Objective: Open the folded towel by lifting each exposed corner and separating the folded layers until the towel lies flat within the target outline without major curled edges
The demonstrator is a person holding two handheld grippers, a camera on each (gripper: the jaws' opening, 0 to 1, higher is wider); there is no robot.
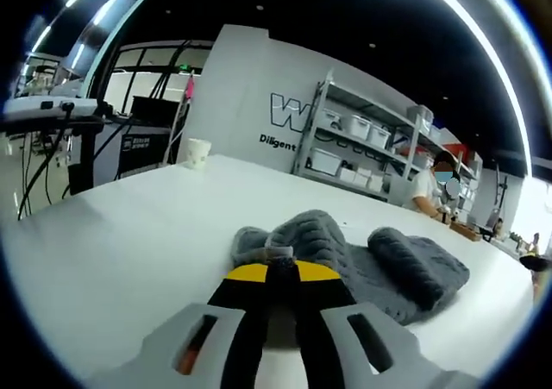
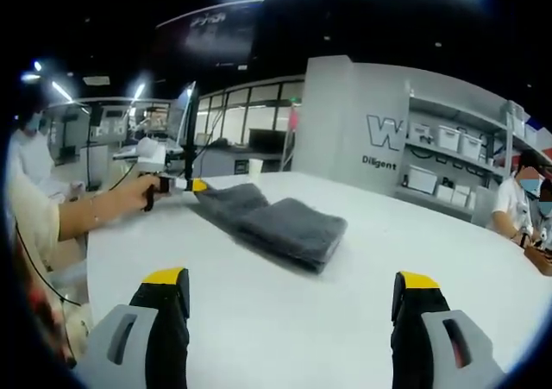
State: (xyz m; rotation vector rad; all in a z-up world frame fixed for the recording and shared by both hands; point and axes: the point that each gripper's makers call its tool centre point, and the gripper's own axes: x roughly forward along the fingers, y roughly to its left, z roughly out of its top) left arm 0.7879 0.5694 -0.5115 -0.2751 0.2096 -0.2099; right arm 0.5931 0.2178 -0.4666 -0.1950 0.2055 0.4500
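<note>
A folded grey towel [image 1: 388, 272] lies bunched on the white table [image 1: 129, 251]. My left gripper [image 1: 280, 260] sits at its near corner, yellow-tipped jaws pressed together with a bit of towel edge pinched between them. In the right gripper view the same towel [image 2: 276, 221] rests mid-table as a folded slab. The left gripper [image 2: 183, 185], held by a hand [image 2: 129, 195], meets the towel's far left corner. My right gripper [image 2: 289, 290] hovers above bare table in front of the towel, jaws wide apart with nothing between them.
A paper cup [image 1: 197, 152] stands at the table's far edge. Shelving with white bins [image 1: 362, 139] lines the back wall, and a seated person [image 2: 517, 203] is at the right. Desks with equipment [image 2: 147, 152] stand beyond the left side.
</note>
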